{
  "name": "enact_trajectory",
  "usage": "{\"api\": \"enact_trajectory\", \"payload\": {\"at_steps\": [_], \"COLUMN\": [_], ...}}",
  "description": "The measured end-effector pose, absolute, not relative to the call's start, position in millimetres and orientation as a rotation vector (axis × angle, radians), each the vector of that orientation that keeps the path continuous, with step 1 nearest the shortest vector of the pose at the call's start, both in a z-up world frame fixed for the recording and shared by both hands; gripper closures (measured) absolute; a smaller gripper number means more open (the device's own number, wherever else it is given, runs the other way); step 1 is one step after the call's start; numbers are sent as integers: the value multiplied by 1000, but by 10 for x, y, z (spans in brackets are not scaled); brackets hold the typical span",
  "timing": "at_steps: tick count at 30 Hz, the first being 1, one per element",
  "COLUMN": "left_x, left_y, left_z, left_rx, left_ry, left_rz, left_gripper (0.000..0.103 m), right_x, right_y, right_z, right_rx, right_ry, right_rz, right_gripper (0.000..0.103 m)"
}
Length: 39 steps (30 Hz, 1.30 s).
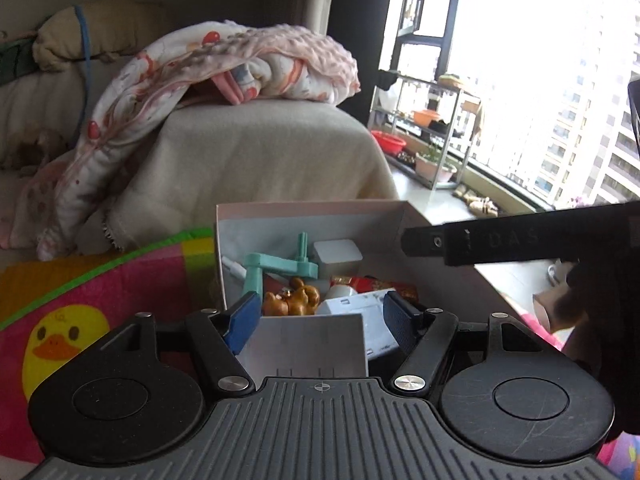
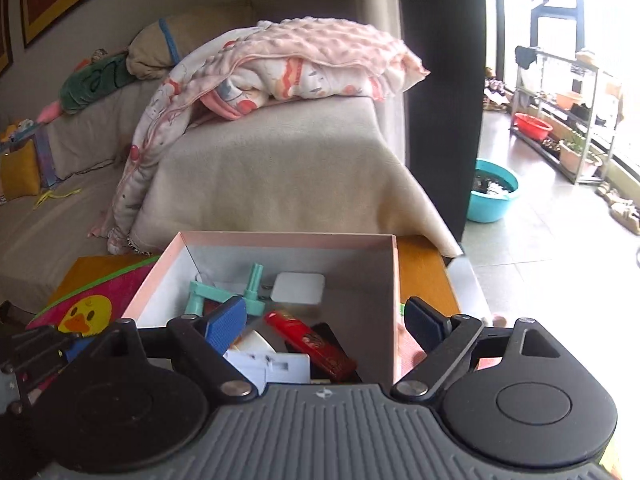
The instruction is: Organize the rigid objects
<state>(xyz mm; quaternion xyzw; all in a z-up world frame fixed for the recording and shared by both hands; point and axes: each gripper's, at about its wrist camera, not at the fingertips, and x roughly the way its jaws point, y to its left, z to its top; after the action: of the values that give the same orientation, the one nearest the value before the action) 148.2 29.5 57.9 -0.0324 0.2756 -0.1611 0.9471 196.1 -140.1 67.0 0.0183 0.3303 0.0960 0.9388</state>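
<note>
So, both tongs parked over the pink box (image 2: 394,280), spread wide, gripping nothing. Left gripper (image 1: 318,314) sits low at the near wall, blue pads either side of the contents; right gripper (image 2: 324,322) straddles the box's right wall, one finger inside, the other outside at 3 o'clock. Probably hovering like that to pick the next piece or after dropping one in, can't say which.

Already gathered inside: teal plastic bracket (image 2: 224,294) at 11 o'clock, white square block (image 2: 299,288) at 12, red packet (image 2: 310,338) dead centre, white card box (image 2: 276,366) at 6. Golden-brown figurine (image 1: 294,300) shows only from the left wrist view. Makes sense as the collection spot, sat on the duck mat (image 1: 64,332).

Hard to read: box floor buried under clutter, near wall cut off by the gripper bodies, label print too blurry. Dark object under the red packet unidentifiable. Black bar (image 1: 520,240) crossing at 3 o'clock looks like the other tool's body.
</note>
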Motion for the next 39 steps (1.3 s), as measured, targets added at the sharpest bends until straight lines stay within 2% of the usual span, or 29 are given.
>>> {"api": "enact_trajectory", "payload": {"at_steps": [4,7,9,15,17,19,21,29,39], "left_x": [1155,814,557,-9,-21,16,7,34,28], "left_y": [465,532,517,471,441,391,354,287,263], "left_z": [780,808,722,289,160,36,-3,-13,-7], "left_rx": [-118,-98,-43,25,37,31,28,16,27], "left_ry": [476,488,517,599,636,686,656,662,661], "left_rz": [-311,-293,-270,-151,-121,-107,-94,-66,-61], "left_gripper": [30,30,30,30,30,27,26,22,21], "right_x": [1556,1202,965,475,392,293,261,134,141], "right_y": [-1525,-1615,-1664,-1667,-1630,-1517,-1426,-1431,-1439], "right_z": [797,814,752,247,74,-6,-70,-126,-139], "right_rx": [44,46,44,90,122,37,-48,-28,-24], "right_ry": [621,601,599,763,836,793,780,700,694], "right_rz": [164,145,130,118,146,130,93,74,67], "right_gripper": [15,11,4,4,2,0,0,0,0]}}
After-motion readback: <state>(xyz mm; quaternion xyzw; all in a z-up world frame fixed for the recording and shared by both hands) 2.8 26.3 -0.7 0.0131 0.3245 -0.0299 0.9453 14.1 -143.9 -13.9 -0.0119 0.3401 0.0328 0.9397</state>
